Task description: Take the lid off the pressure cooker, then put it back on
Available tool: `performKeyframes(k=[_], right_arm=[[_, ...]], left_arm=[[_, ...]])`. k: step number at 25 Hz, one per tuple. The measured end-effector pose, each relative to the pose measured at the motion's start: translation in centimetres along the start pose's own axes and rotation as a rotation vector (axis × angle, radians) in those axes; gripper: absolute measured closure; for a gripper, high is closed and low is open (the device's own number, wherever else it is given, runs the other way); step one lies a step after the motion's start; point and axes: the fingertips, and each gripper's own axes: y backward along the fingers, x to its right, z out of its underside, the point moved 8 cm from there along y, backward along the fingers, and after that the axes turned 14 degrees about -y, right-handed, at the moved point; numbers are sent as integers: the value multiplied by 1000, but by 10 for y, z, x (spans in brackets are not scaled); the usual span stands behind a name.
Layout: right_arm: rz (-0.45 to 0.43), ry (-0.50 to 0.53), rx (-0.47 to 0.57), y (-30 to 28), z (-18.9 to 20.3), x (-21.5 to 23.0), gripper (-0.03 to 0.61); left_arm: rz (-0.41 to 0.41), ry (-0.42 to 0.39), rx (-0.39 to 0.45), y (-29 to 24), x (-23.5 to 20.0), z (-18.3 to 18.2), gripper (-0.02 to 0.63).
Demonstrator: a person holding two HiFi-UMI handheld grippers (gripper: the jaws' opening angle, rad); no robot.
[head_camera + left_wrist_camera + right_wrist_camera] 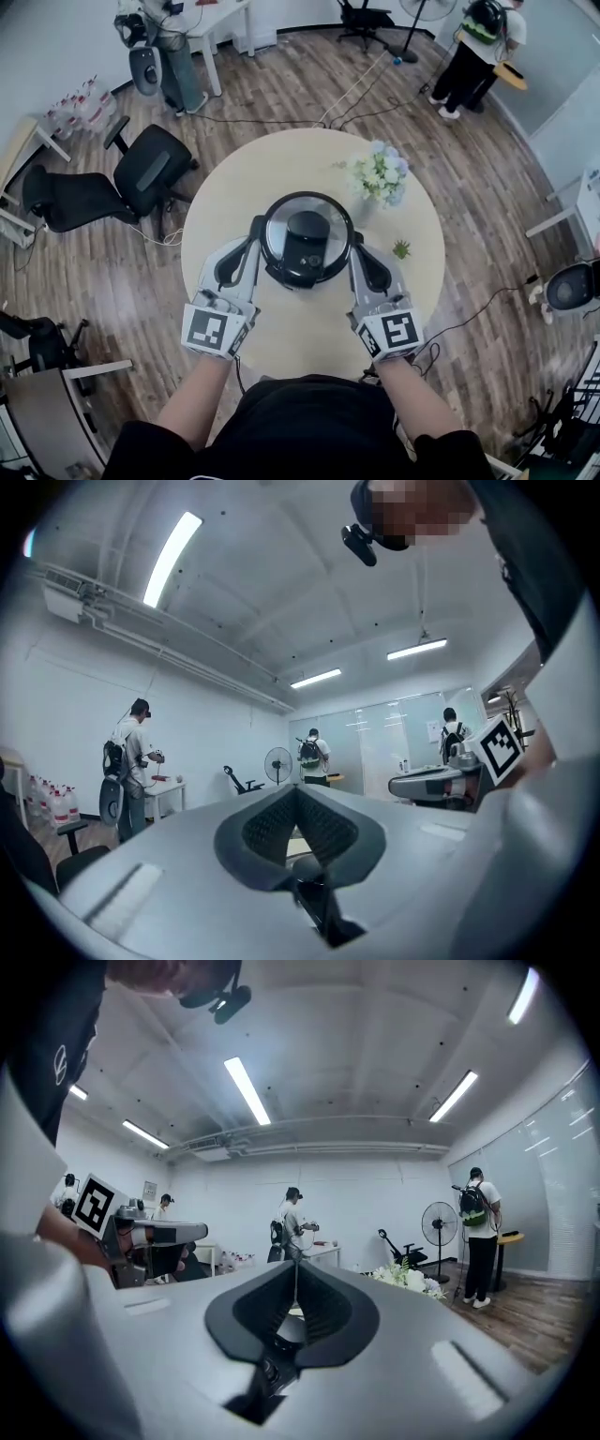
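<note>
The pressure cooker [307,239] stands on the round pale table [309,328] with its lid on; the lid has a shiny rim and a black handle block [307,246]. In the head view my left gripper [255,225] lies along the cooker's left side and my right gripper [355,246] along its right side. Both point away from me. The left gripper view shows that gripper [296,787] level, with the fingers meeting at the tip and nothing between them. My right gripper [296,1265] looks the same in its own view. The cooker shows in neither gripper view.
White flowers [380,175] and a small green plant [401,249] stand on the table right of the cooker. Black office chairs [150,173] stand left of the table. Cables cross the wooden floor. People stand at the far left [169,47] and far right [478,52].
</note>
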Motion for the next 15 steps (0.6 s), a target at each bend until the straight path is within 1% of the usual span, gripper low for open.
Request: performKeyframes(k=[5, 9, 15], right_arm=[[40, -4, 14, 12, 4, 7, 571], [53, 25, -14, 12, 4, 11, 572], [67, 36, 2, 15, -2, 14, 572]], left_arm=[[-13, -5, 10, 1, 2, -5, 614], [-18, 1, 6, 1, -1, -7, 614], [-22, -16, 1, 3, 3, -8, 614]])
